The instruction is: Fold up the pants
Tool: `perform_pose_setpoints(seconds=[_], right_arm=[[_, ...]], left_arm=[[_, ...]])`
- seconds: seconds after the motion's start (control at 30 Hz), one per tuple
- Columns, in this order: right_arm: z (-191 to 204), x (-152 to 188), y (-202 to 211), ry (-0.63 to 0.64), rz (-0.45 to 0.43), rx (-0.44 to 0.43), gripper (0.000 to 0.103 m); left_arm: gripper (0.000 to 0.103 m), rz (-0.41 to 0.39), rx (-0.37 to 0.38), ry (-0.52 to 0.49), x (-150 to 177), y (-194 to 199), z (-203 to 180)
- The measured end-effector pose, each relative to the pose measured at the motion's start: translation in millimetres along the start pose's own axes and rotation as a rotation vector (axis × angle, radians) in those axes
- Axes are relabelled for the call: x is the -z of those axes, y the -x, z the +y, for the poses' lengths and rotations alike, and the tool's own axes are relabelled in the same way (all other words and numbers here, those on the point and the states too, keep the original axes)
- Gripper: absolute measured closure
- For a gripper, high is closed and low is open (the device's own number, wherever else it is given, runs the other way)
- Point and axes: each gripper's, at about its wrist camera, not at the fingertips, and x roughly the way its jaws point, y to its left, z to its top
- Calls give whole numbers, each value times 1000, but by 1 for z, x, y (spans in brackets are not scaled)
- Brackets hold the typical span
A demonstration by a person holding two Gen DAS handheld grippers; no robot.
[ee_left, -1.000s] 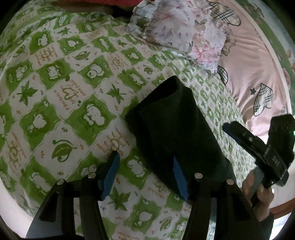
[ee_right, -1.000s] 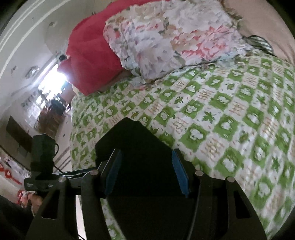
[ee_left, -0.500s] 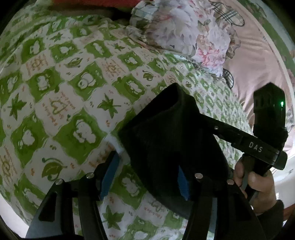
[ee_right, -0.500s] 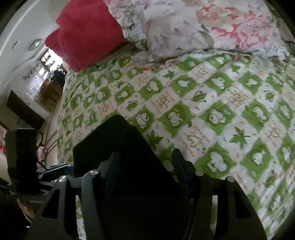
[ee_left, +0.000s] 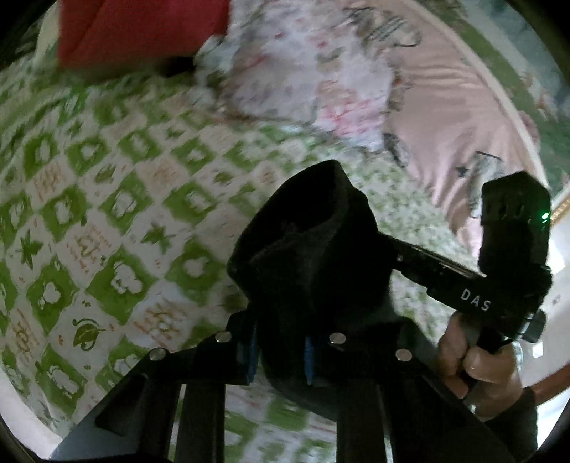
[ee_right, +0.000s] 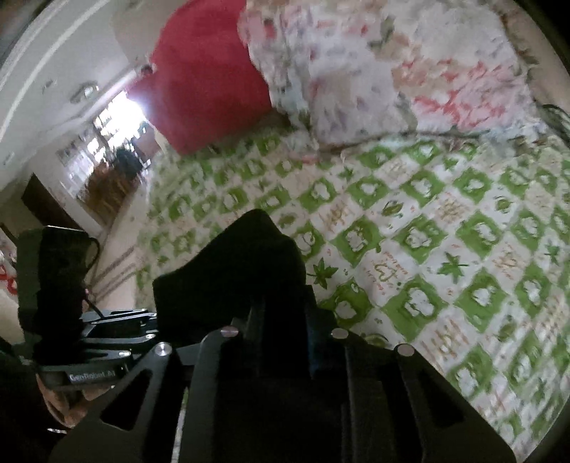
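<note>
The dark folded pants (ee_left: 310,249) are bunched and lifted off the green-and-white bedspread (ee_left: 107,213). My left gripper (ee_left: 279,350) is shut on their near edge. The right gripper's body (ee_left: 463,281) reaches in from the right beside them. In the right wrist view my right gripper (ee_right: 281,334) is shut on the pants (ee_right: 235,277), which rise in a dark mound ahead of the fingers. The left gripper's body (ee_right: 89,342) shows at the left.
A floral pillow (ee_left: 313,82) and a red blanket (ee_left: 135,32) lie at the head of the bed. A pink quilt (ee_left: 456,117) lies on the right. The bed's edge and floor (ee_right: 117,249) show at the left of the right wrist view.
Both grippers have closed on the pants. The pants have gone from lying flat to being bunched and lifted. Both views are blurred by motion.
</note>
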Motion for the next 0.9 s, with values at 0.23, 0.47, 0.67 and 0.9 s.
perform_pose_setpoints(seconds=[0.23, 0.47, 0.67, 0.9], right_arm=[[-1, 17, 78, -51, -178, 5, 96], [-6, 44, 139, -100, -292, 43, 97], [-20, 74, 178, -160, -368, 51, 97], [-34, 114, 213, -236, -441, 74, 97]], left_arm=[[85, -55, 118, -145, 4, 32, -69], [85, -43, 226, -253, 22, 44, -128], [85, -11, 285, -336, 42, 46, -169], [85, 35, 335, -445, 74, 40, -217]])
